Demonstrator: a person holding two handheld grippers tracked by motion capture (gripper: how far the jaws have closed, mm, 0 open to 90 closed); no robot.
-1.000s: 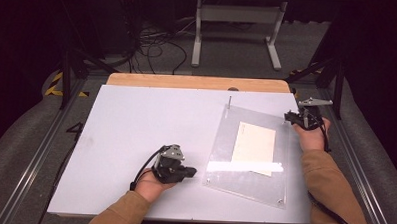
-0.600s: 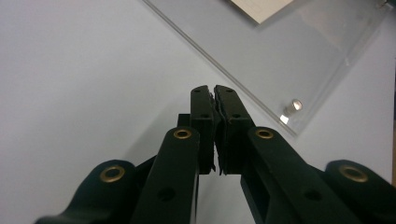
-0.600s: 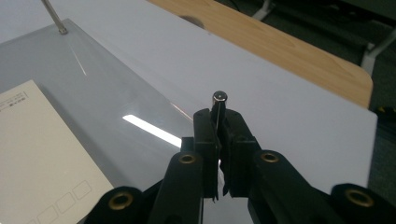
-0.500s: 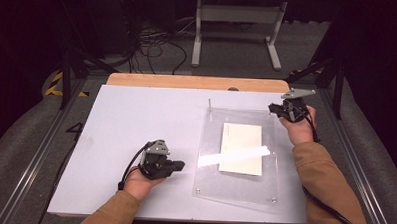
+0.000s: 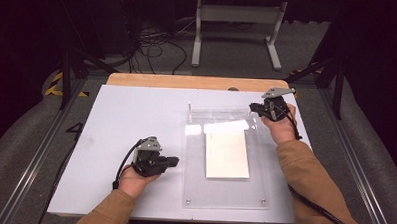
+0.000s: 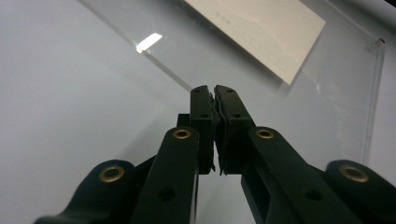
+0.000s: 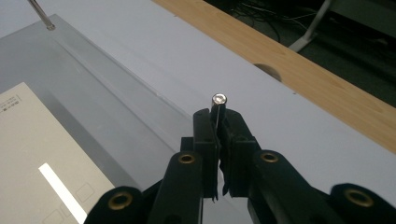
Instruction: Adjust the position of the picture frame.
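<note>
A clear acrylic plate (image 5: pixel 224 193) lies on the white table with a pale card (image 5: pixel 227 155) at its middle. Short metal pins stand at its corners. My right gripper (image 5: pixel 254 108) is shut on the metal pin (image 7: pixel 218 103) at the plate's far right corner. In the right gripper view the card (image 7: pixel 32 140) lies to the left. Another pin (image 5: pixel 189 107) rises at the far left corner. My left gripper (image 5: pixel 173 162) is shut on nothing, just left of the plate's left edge and pointing at it. In the left gripper view the jaws (image 6: pixel 214 93) meet near that edge, and the card (image 6: pixel 261 30) lies beyond.
The white table top (image 5: pixel 126 119) has bare room to the left of the plate. A wooden strip (image 5: pixel 177 81) runs along its far edge. Beyond it are cables and a metal stand (image 5: pixel 237 23) on the dark floor. Rails flank the table on both sides.
The right hand has moved left with the corner pin, and the plate has swung from a slanted lie to square with the table. The left hand has drifted a little left.
</note>
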